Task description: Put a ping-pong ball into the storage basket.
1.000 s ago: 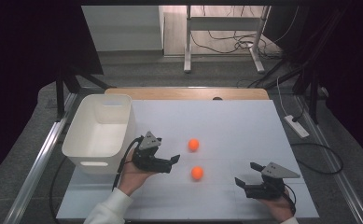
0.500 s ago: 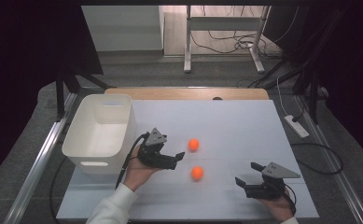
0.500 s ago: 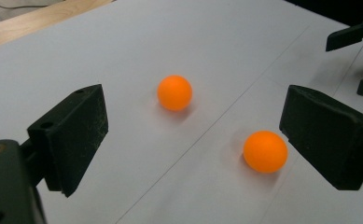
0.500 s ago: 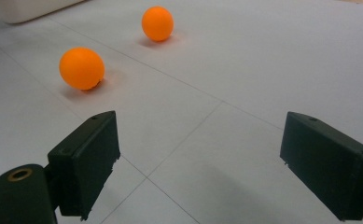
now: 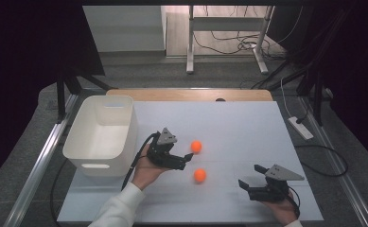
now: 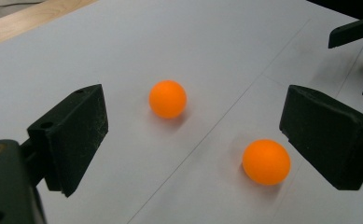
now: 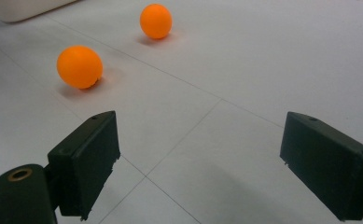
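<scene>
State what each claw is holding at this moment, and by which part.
Nothing is held. The left claw is open, with both orange balls lying free on the white table. The right claw is open and apart from them.

High view overhead facing forward, gripper views close, low, sharing both balls point(image 5: 197, 146)

Two bright orange balls, the far ball point(image 5: 196, 146) and the near ball point(image 5: 200, 175), both plain, no markings. White table point(image 5: 248, 127) with thin grey lines and a tan wood edge point(image 5: 186, 94). White bin point(image 5: 102, 135). Both grippers, left gripper point(image 5: 181, 158) and right gripper point(image 5: 250, 182), are black with grey top plates.
</scene>
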### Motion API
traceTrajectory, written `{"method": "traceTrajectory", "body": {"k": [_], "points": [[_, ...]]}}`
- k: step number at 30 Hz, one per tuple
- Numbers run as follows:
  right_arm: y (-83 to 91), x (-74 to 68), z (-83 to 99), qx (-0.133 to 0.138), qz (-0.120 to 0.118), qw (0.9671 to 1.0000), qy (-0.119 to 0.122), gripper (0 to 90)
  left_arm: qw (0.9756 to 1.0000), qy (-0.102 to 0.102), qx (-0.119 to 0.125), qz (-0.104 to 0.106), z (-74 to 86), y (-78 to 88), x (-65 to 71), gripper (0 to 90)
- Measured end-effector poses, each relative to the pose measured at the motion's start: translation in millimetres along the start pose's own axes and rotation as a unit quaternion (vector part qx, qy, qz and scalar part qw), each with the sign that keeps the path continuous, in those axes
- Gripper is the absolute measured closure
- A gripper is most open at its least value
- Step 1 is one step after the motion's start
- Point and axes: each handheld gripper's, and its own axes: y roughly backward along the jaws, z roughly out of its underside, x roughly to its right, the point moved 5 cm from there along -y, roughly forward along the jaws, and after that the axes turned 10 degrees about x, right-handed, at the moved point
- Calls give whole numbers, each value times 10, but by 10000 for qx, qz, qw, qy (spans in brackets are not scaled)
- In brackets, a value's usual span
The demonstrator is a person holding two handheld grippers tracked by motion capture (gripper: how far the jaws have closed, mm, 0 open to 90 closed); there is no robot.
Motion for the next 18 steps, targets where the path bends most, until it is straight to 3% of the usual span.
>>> {"method": "traceTrajectory", "body": {"k": [7,18], "points": [[-2,0,3,-1,-3,10000,7,115,9999,-103,-20,-2,-49,-65,34,87],[-5,-5,5,-13,-6,10000,2,115,9998,-81,-190,34,-34,-204,20,87]]}}
